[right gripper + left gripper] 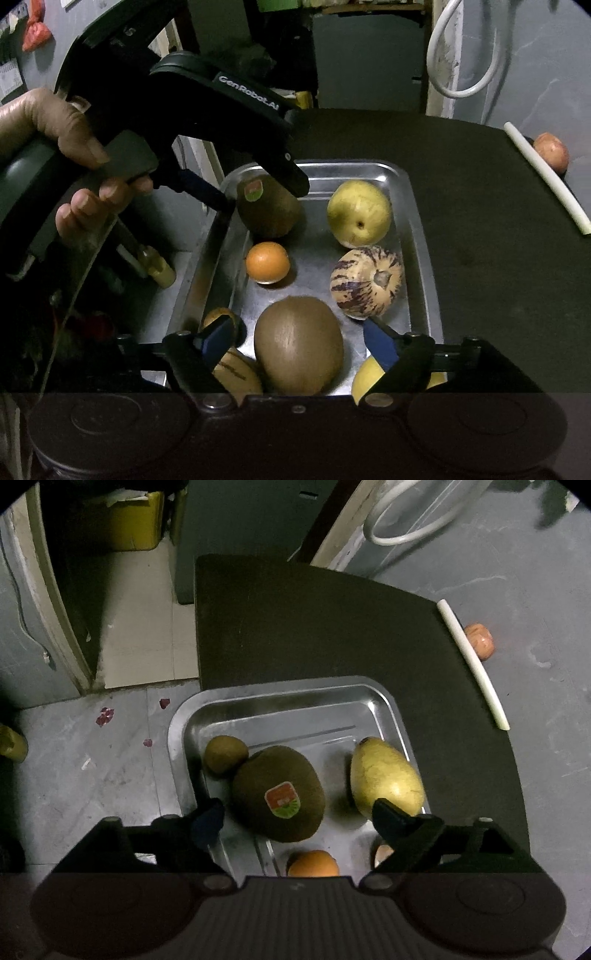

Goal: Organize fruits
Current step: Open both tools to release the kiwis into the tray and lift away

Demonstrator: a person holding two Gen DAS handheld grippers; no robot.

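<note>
Tube (472,664), perhaps plastic, beside tray (177,731)

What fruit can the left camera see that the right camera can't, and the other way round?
Only the left view shows the small kiwi tucked in the tray's corner. Only the right view shows the striped melon, a second big kiwi between the right gripper's open fingers, and the hand holding the left gripper. Both show the metal tray, the stickered kiwi, the pear and the orange.
</note>
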